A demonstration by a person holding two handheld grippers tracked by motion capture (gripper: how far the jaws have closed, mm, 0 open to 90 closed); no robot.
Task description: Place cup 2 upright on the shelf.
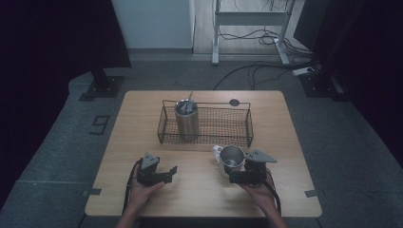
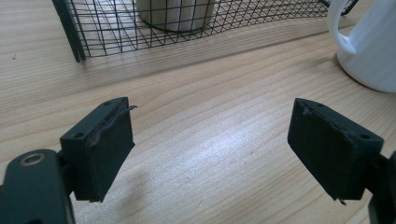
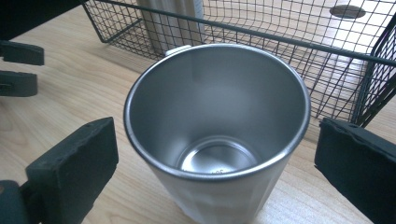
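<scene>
Wooden table [image 1: 142, 194] | steel cup [image 3: 217, 135] between right gripper [image 3: 219, 163] jaws, untouched

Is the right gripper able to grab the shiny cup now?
Probably yes. The right gripper has its jaws open on either side of the steel cup, with nothing between pads and cup. The wire basket sits behind, out of the way.

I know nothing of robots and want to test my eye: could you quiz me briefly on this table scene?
1. True or false: the white cup stands inside the wire basket.
2. What stands in the basket? A) a steel tumbler B) a plate C) a bottle
3. Which gripper has the cup between its jaws?
Key: 1 false, it stands on the table before the basket; 2 A; 3 the right gripper, its jaws open.
</scene>
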